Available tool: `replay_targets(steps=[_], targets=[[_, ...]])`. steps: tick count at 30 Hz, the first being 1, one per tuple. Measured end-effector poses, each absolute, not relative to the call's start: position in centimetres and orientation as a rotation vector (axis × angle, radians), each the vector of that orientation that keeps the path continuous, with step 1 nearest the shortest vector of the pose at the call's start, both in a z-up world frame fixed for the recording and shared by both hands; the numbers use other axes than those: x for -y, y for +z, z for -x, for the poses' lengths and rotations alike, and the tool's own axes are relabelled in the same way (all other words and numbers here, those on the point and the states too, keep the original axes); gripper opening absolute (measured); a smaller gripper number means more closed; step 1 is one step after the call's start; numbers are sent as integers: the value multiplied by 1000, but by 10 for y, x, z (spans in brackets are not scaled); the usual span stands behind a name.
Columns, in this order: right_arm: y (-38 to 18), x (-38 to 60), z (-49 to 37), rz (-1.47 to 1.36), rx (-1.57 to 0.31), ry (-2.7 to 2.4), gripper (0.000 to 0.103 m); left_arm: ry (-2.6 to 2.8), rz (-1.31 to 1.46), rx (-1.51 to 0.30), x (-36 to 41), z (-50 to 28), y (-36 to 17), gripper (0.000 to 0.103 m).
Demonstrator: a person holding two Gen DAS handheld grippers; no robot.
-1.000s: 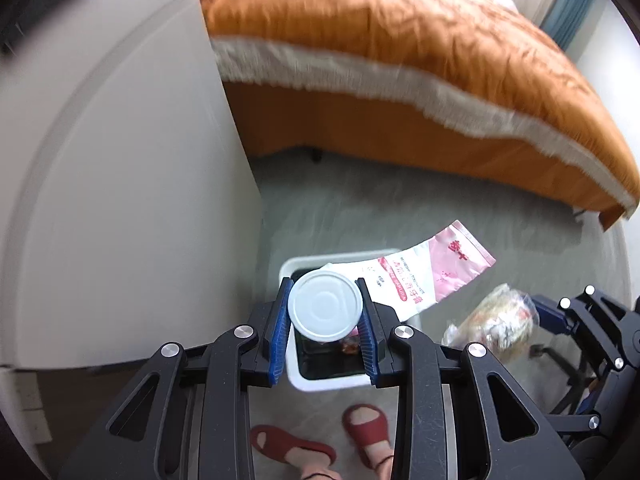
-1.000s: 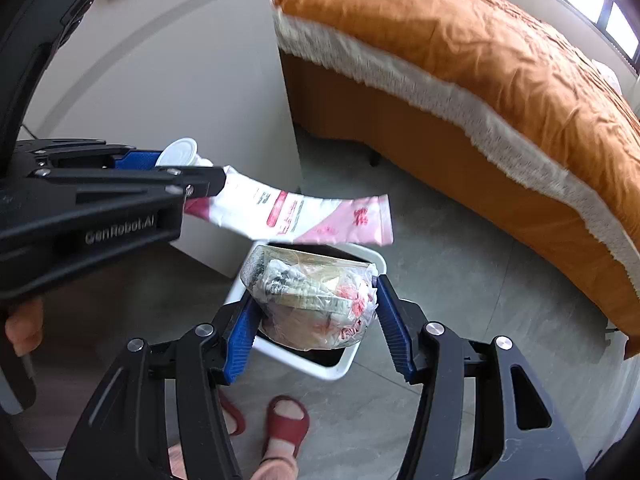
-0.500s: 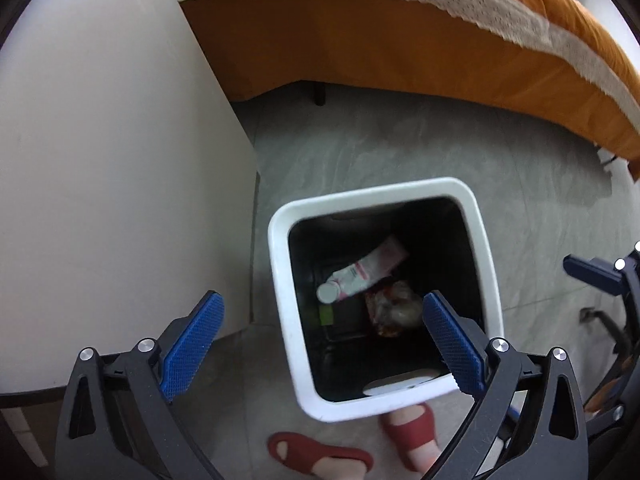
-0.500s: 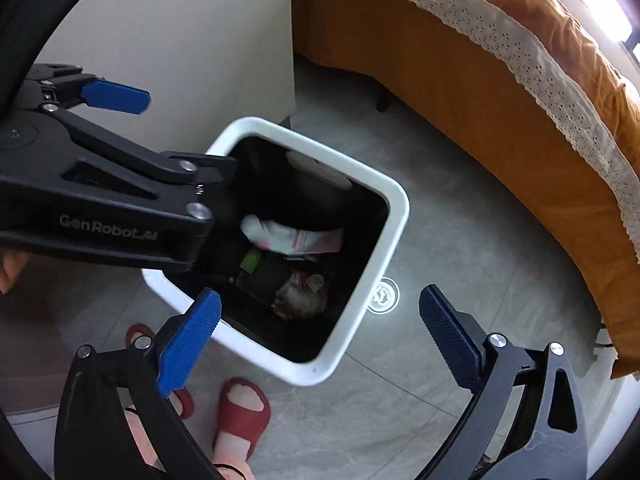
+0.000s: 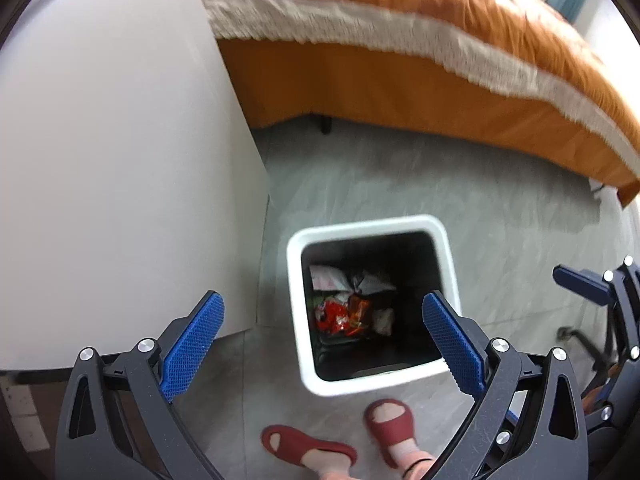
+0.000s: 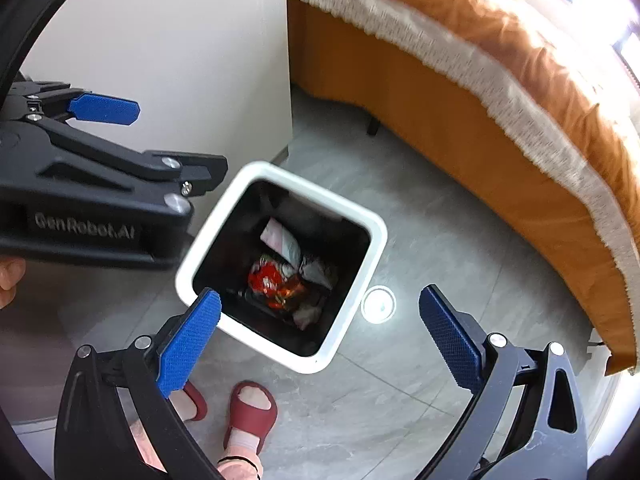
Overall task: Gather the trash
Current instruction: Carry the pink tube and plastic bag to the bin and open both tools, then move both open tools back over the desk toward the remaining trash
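Both claws are released. Your left gripper point(image 5: 322, 340) and right gripper point(image 6: 320, 334) have jaws spread wide with nothing between the blue pads; they have just been opening, and each went from clamped on a load to bare.

What changed: a second ago your left claw pinched a white round cap with a pink pouch hanging off it, and the right one squeezed a clear bag of wrappers. Now all of that lies in the trash bin point(image 6: 356, 280), the white-rimmed, black-lined one. In the right wrist view the pink pouch point(image 6: 278, 240) lies toward the far side of the bin's bottom, and the red and orange wrappers point(image 6: 276, 284) sit mid-bin, just nearer than the pouch. The cap isn't distinguishable in there.

Relative to the bin: both claws hover above its opening, angled steeply down. White cabinet panel point(image 5: 120, 160) stands just beside it on the left, orange bed point(image 5: 400, 60) well beyond it, your red slippers point(image 6: 250, 410) just in front of it. A small round floor fitting point(image 6: 378, 304) sits next to its right wall.

Judgement: this drop looks done, both loads landed inside, nothing hung on the rim. No loose trash shows on the floor around the bin in these views, so look elsewhere for the next piece.
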State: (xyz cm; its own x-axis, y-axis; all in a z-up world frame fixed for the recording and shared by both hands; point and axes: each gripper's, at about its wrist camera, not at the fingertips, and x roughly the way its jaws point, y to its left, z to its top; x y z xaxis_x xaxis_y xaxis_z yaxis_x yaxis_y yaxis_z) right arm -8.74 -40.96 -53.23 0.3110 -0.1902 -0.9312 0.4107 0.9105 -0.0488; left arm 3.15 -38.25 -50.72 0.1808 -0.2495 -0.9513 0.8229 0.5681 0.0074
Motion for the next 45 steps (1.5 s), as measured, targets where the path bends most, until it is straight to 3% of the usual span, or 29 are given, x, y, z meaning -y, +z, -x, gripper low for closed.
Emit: replay_targets(steps=[24, 35, 45], targets=[[-233, 404, 101, -243, -790, -488, 99, -705, -287, -943, 315, -32, -196, 98], [-144, 351, 52, -162, -637, -325, 99, -501, -146, -807, 214, -67, -102, 98], [-96, 261, -22, -68, -569, -68, 99, -262, -56, -737, 99, -99, -60, 98]])
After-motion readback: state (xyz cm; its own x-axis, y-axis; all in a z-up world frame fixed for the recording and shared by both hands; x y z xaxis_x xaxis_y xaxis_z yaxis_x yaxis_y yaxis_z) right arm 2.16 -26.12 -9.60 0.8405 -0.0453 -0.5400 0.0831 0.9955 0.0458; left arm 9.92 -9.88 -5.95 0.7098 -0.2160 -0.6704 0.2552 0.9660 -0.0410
